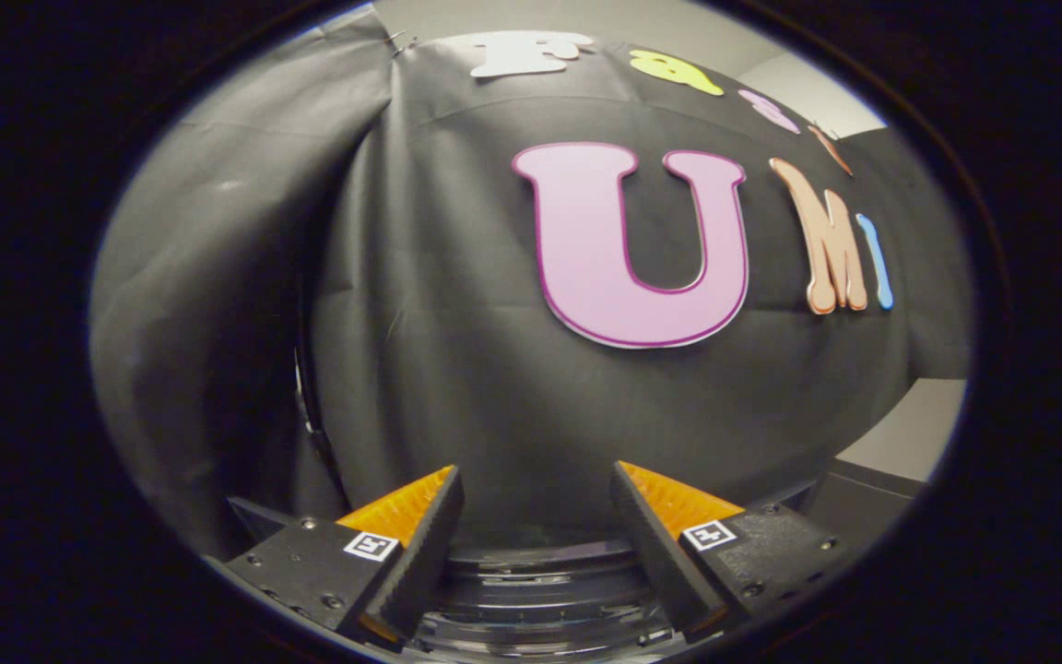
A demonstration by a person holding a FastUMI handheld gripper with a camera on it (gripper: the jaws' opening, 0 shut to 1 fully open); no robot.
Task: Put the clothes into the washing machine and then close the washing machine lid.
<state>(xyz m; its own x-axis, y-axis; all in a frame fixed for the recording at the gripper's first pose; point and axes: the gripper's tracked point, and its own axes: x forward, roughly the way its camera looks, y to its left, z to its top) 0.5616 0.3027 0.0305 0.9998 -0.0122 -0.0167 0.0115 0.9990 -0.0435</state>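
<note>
Black cloth wall [457,350] hangs close ahead, creased, with a fold at its left side. Below it, between the fingers, lies a clear ribbed lid [536,590] of the washer. Gripper [536,493] fingers stand wide apart, holding nothing. Each finger carries a small square marker [371,545], not readable.

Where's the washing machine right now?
In the gripper view, a curved, ridged part of the washing machine lies low between and just beyond the open gripper's fingers, with the booth's black cloth wall behind it.
</note>
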